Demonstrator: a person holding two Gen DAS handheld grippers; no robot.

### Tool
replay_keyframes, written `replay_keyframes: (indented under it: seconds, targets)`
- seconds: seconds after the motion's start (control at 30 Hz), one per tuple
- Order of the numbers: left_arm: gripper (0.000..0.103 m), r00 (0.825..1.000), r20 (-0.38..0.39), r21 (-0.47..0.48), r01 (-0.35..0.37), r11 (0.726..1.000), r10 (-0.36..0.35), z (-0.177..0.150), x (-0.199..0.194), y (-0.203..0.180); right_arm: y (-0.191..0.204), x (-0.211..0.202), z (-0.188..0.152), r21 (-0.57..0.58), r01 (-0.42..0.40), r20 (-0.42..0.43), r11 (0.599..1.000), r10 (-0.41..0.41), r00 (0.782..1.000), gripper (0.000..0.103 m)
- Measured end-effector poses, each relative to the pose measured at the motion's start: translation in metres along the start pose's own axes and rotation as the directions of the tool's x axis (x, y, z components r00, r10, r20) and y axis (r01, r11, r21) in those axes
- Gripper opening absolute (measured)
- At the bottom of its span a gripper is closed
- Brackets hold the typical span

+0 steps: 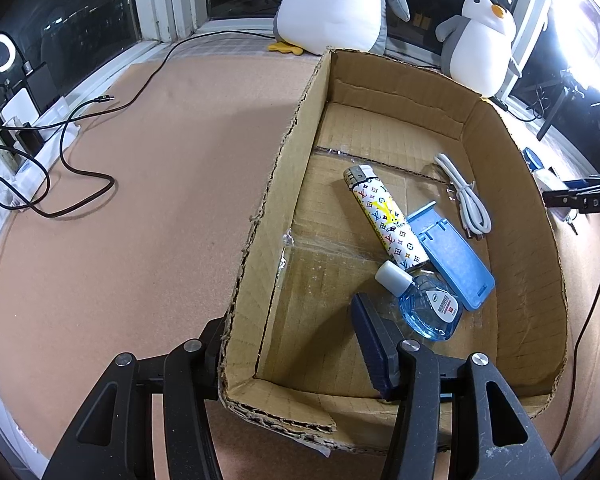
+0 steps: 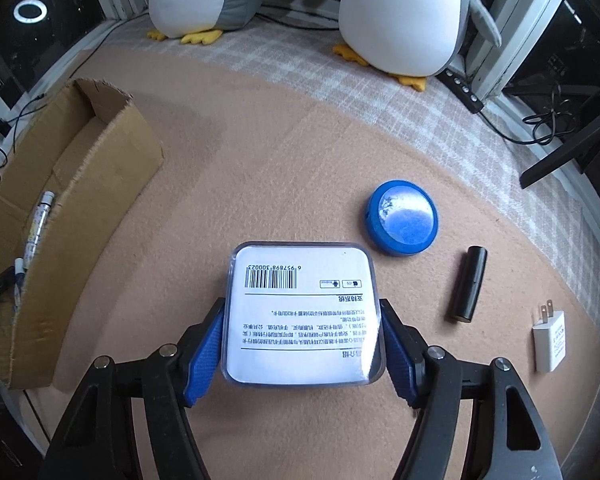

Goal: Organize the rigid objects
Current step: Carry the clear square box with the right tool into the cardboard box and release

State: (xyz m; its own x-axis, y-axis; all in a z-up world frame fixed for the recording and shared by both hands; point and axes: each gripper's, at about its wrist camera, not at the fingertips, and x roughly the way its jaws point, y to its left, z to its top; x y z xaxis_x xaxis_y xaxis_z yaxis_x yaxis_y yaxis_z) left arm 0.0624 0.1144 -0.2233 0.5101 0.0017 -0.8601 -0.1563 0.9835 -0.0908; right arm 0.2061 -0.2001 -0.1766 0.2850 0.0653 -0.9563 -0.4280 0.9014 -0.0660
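Right gripper (image 2: 302, 344) clamped on a clear case (image 2: 302, 316) with a white barcode label, blue pads (image 2: 204, 354) pressed against its two sides, case held just above the tan surface (image 2: 260, 168). Beyond the case to the right, a blue disc (image 2: 402, 222); right of the case, a black tube (image 2: 469, 284) lying flat; farther right, a white plug (image 2: 549, 340), prongs pointing away. Well left of the case, the box (image 2: 100, 160), its torn wall facing the case. Far behind, two plush penguins (image 2: 400, 12) at the window. In the left wrist view, left gripper (image 1: 292, 344) spread wide and holding nothing, straddling the near left corner of the box (image 1: 276, 184): one finger outside the wall, the blue-padded finger (image 1: 374, 348) inside. Inside the box, just past that finger, a small blue bottle (image 1: 428, 308) with a white cap, touching a patterned lighter (image 1: 386, 220) and a blue stand (image 1: 454, 260) that lie side by side; beyond them, a coiled white cable (image 1: 466, 196) by the right wall. Outside the box to the left, a black cable (image 1: 76, 152) looped on the surface.
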Motion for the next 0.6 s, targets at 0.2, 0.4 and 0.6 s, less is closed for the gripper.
replay_keyframes:
  seconds: [0.2, 0.4, 0.6]
  targets:
    - [0.056, 1.000, 0.003, -0.004, 0.006, 1.000, -0.006, -0.001, 0.000, 0.001, 0.004, -0.027, -0.001, -0.004, -0.008, 0.046, 1.000, 0.009, 0.999, 0.067]
    - [0.056, 1.000, 0.004, -0.006, 0.009, 1.000, -0.009, -0.001, 0.000, 0.001, 0.032, -0.062, 0.012, -0.038, -0.040, 0.122, 0.998, 0.044, 0.992, 0.067]
    - [0.056, 1.000, 0.005, -0.006, 0.010, 1.000, -0.010, -0.001, 0.001, 0.001, 0.068, -0.077, 0.033, -0.085, -0.100, 0.171, 0.991, 0.114, 0.979, 0.067]
